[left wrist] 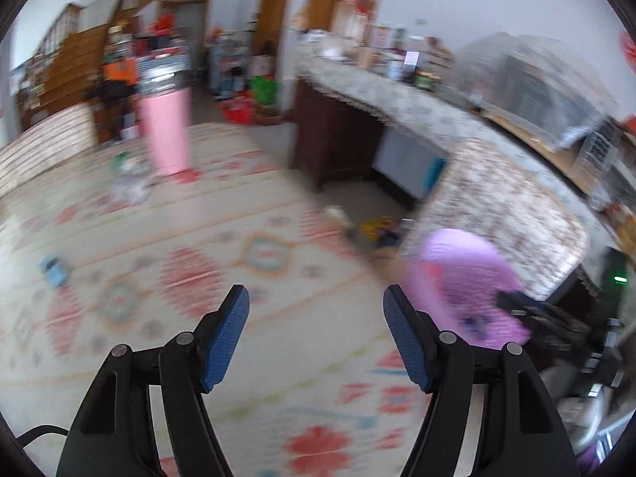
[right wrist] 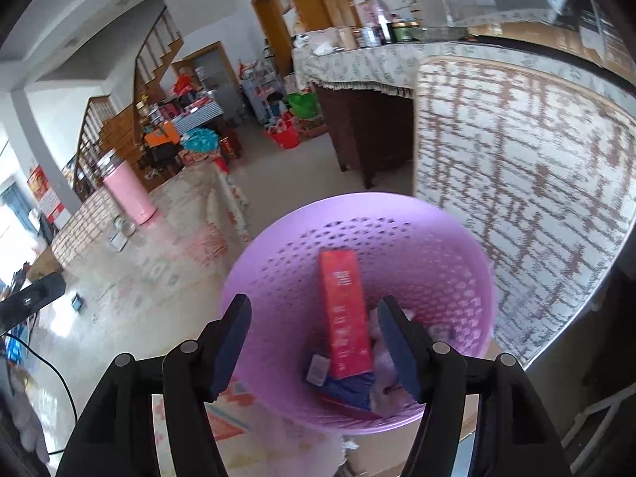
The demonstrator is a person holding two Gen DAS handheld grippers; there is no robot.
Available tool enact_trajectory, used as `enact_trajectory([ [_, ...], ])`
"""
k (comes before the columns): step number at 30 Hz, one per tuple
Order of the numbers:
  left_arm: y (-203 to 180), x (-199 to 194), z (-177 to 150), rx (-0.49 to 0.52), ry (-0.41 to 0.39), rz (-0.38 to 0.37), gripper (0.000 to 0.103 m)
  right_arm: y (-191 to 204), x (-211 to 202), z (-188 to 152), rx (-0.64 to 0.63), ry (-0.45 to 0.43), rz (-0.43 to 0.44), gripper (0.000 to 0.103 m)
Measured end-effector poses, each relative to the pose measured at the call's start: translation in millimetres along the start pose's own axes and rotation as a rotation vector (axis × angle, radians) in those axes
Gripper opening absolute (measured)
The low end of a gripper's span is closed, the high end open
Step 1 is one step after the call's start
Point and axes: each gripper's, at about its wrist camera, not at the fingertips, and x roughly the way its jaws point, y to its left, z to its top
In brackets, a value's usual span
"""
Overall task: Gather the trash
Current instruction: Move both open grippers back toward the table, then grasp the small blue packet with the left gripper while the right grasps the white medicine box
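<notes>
A purple perforated basket [right wrist: 437, 262] sits on the floor right below my right gripper [right wrist: 314, 342], which is open and empty above its rim. Inside lie a red carton [right wrist: 346, 318], a dark blue box [right wrist: 349, 391] and crumpled pale wrappers [right wrist: 387, 361]. The basket also shows blurred in the left wrist view [left wrist: 465, 278]. My left gripper [left wrist: 316, 334] is open and empty above the patterned rug [left wrist: 198, 278]. Loose trash lies on the rug: a small blue item [left wrist: 55, 272], crumpled clear plastic [left wrist: 131, 183] and a yellow wrapper [left wrist: 377, 226].
A pink cylindrical bin [left wrist: 165, 131] stands at the rug's far side, also in the right wrist view [right wrist: 127, 194]. A sofa or bench with a patterned cover [right wrist: 516, 183] is right of the basket. A dark wooden cabinet [left wrist: 334, 139] and a cluttered counter [left wrist: 397, 91] stand beyond.
</notes>
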Motion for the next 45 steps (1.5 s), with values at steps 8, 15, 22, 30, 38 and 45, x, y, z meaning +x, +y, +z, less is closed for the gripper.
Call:
enact_trajectory([
  [8,154,-5,-15,-0.251,0.023,0.268,0.069,55,3,-11,-0.061,0.016,0.080,0.074],
  [15,258,15,-1,-0.471,0.073,0.289,0.069,103,15,-22,-0.122,0.051,0.151,0.074],
  [22,291,52,13,-0.494,0.138,0.298,0.054,128,22,-27,-0.169,0.070,0.143,0.074],
  [30,292,61,10,-0.488,0.169,0.299,0.027,150,32,-28,-0.209,0.098,0.146,0.074],
  [38,259,-2,-26,-0.481,0.113,0.219,0.026,203,60,-27,-0.305,0.151,0.211,0.074],
  [45,237,-30,-48,-0.436,0.057,0.161,0.020,281,116,-16,-0.440,0.193,0.271,0.074],
])
